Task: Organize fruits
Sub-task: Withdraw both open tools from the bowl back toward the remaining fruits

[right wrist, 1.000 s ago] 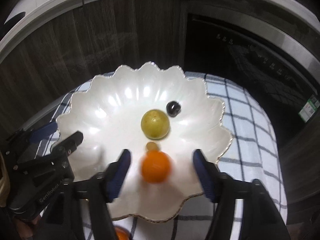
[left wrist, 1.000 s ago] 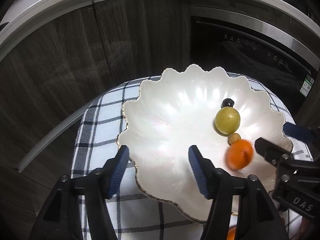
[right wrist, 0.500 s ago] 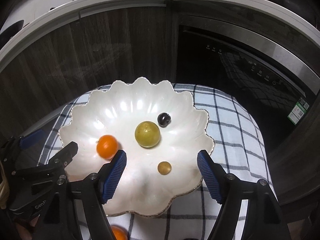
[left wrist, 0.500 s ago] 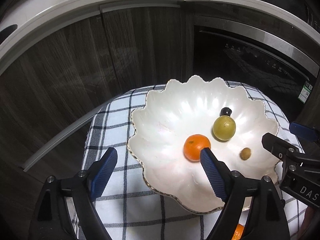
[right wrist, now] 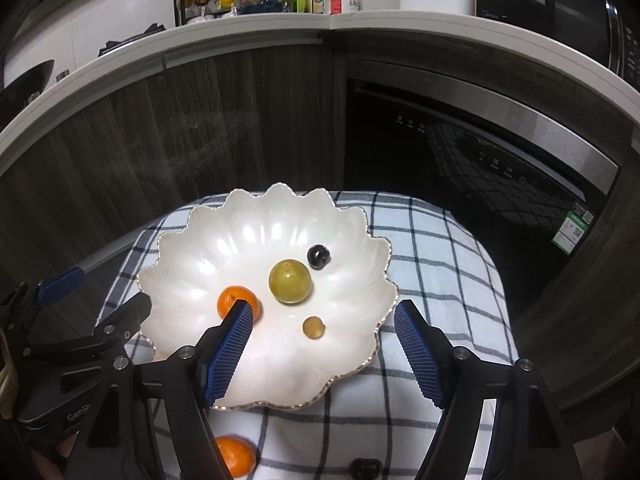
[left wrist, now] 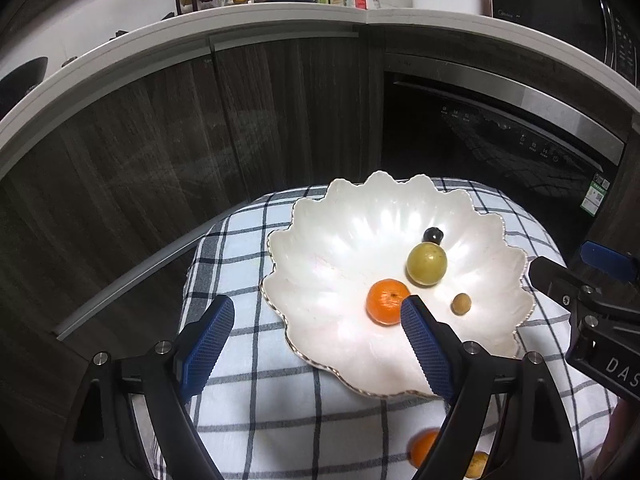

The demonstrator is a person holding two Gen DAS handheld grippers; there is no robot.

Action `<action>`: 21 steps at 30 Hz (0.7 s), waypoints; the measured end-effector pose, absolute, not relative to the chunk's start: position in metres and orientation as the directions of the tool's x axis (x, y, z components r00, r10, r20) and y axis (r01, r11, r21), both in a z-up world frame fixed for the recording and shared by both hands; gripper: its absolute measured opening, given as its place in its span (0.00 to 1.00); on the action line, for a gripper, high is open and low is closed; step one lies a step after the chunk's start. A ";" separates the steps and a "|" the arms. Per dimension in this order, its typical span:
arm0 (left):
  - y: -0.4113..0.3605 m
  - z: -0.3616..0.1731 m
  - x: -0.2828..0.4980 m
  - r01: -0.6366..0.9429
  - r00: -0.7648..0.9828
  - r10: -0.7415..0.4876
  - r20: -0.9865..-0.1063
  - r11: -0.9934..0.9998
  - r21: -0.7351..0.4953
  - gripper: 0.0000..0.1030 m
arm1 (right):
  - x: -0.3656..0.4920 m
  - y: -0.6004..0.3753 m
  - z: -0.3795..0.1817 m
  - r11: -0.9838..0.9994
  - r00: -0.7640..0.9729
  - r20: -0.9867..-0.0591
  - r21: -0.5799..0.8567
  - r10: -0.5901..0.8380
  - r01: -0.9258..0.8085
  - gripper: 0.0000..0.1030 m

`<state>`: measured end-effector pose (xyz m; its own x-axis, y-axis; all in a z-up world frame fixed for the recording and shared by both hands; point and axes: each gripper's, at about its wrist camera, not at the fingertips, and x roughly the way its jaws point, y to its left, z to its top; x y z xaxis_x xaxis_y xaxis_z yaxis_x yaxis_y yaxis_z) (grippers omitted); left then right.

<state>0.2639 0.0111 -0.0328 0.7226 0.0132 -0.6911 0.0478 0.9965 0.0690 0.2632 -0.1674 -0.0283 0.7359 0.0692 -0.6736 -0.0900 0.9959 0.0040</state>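
Note:
A white scalloped plate (left wrist: 340, 240) (right wrist: 240, 248) sits on a checked cloth. In it lie an orange mandarin (left wrist: 386, 300) (right wrist: 232, 300), a green round fruit (left wrist: 426, 263) (right wrist: 289, 281), a dark berry (left wrist: 433, 235) (right wrist: 318, 256) and a small brown fruit (left wrist: 461, 304) (right wrist: 313, 327). My left gripper (left wrist: 316, 304) hovers open above the plate's near left rim, holding nothing. My right gripper (right wrist: 323, 308) hangs open over the plate's near edge, also holding nothing. A second mandarin (right wrist: 236, 454) lies on the cloth below the plate, partly hidden by a finger.
The checked cloth (left wrist: 248, 248) covers a small round table. A yellowish fruit (left wrist: 478, 464) and a dark fruit (right wrist: 365, 468) lie near its front edge. Dark wood cabinets (left wrist: 160, 152) and a black appliance (left wrist: 500, 140) stand behind. The counter (left wrist: 280, 16) holds bottles.
Both grippers rose and drew back from the plate. The mandarin rolled across the plate from near the right gripper toward the left. The small brown fruit shifted, and the left jaws widened.

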 end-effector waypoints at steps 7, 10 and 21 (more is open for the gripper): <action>0.009 -0.026 0.248 0.055 0.724 -0.006 -0.690 0.997 0.049 0.83 | 0.251 -0.175 -0.022 0.996 0.745 -0.664 0.010 0.071 -0.087 0.72; 0.006 -0.024 0.242 0.060 0.725 -0.009 -0.688 0.997 0.050 0.83 | 0.246 -0.178 -0.022 0.996 0.747 -0.661 0.009 0.070 -0.086 0.72; -0.009 -0.020 0.222 0.095 0.720 -0.048 -0.692 0.995 0.030 0.83 | 0.225 -0.194 -0.022 0.996 0.749 -0.657 0.024 0.077 -0.082 0.72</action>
<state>0.2219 -0.0088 -0.0203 0.7204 -0.0477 -0.6919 0.0950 0.9950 0.0302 0.2246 -0.1935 -0.0220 0.7495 0.0774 -0.6575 -0.0816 0.9964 0.0242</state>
